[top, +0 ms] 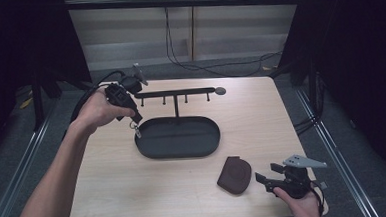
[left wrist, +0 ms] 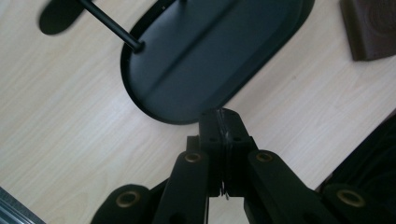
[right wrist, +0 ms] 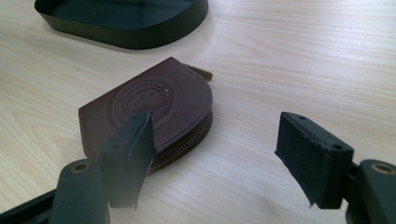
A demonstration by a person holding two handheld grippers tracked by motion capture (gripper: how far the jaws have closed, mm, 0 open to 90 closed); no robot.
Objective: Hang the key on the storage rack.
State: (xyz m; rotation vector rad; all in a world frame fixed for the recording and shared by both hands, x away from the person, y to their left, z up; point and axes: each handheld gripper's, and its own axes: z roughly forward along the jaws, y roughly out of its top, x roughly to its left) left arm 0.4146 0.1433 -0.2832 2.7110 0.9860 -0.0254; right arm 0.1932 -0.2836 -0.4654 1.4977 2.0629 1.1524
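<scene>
- A small metal key ring (top: 136,129) dangles from the tip of the left gripper (top: 136,120), just over the left rim of the black oval tray (top: 203,149) and below the left end of the hook rail (top: 180,93) on the tray's post.
- The left jaws are clenched tight; in the left gripper view they meet over something thin and pinch it, with the tray under them.
- The work in hand looks like hanging the key ring on one of the rail's small pegs.
- To do it well, I would lift until the ring's loop stands level with a peg, keep the grip firm so the ring cannot twist, and come at the peg squarely from the front.
- Move slowly: the ring swings freely, and a swing could make it miss the peg or knock the light stand.
- Release only once the loop sits over the peg.
- The brown zip pouch (right wrist: 154,112) lies flat on the bench (top: 261,110), near the tray's right front.
- The right gripper (right wrist: 224,149) rests at the pouch with its jaws spread wide and nothing grasped; one jaw stands in front of the pouch's near edge, the other well to the side.
</scene>
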